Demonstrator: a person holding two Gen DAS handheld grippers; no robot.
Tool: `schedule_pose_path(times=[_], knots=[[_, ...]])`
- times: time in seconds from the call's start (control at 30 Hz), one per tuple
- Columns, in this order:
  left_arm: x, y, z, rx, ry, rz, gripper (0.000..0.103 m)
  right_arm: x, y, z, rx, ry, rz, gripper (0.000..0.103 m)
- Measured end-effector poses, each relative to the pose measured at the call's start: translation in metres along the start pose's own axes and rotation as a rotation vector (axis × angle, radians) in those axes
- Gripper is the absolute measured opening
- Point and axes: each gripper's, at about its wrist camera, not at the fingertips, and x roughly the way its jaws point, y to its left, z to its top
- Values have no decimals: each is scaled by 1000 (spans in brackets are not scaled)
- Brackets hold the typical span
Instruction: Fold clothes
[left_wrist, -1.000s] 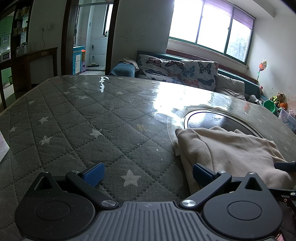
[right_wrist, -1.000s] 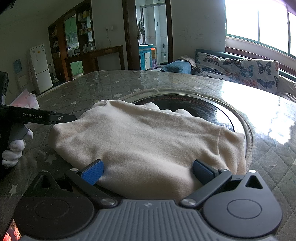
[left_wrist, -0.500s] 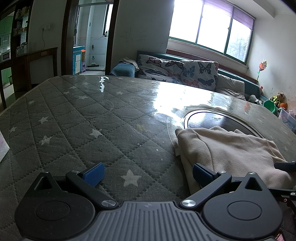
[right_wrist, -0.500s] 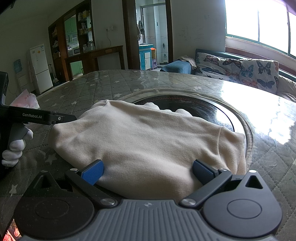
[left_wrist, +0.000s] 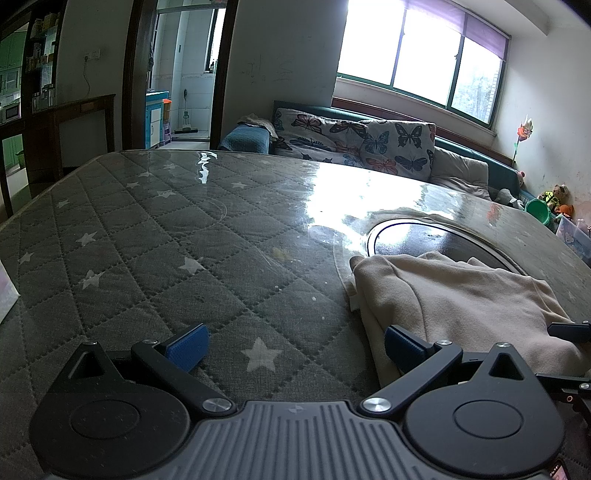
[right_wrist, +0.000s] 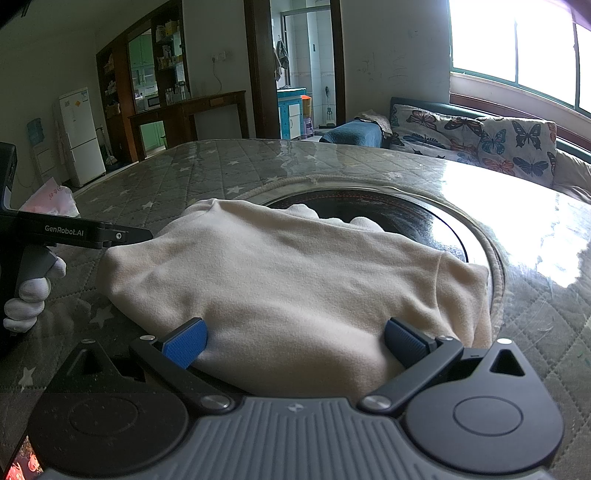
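Observation:
A cream garment (right_wrist: 295, 280) lies folded in a soft heap on the grey star-quilted table (right_wrist: 207, 173), partly over a dark round inset. In the left wrist view the garment (left_wrist: 465, 295) lies to the right. My left gripper (left_wrist: 293, 341) is open over bare quilt, its right pad at the garment's near edge. My right gripper (right_wrist: 293, 341) is open, both blue pads spread over the garment's near edge, holding nothing. The left gripper's body and a white-gloved hand (right_wrist: 29, 295) show at the left of the right wrist view.
The dark round inset (left_wrist: 424, 240) sits in the table behind the garment. A pink-white packet (right_wrist: 51, 199) lies at the table's left edge. A butterfly-print sofa (left_wrist: 362, 144) stands beyond the far edge, a fridge (right_wrist: 81, 136) at far left.

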Motion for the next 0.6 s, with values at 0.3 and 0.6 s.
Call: schedule_pose_path(times=[0.3,0.6], knots=[[2,-2,0,10,6,10,103,0,0,0,-3,1,-3,103],[5,-9,0,36,17,31,103,1,3,-1,-14,3,-11,103]])
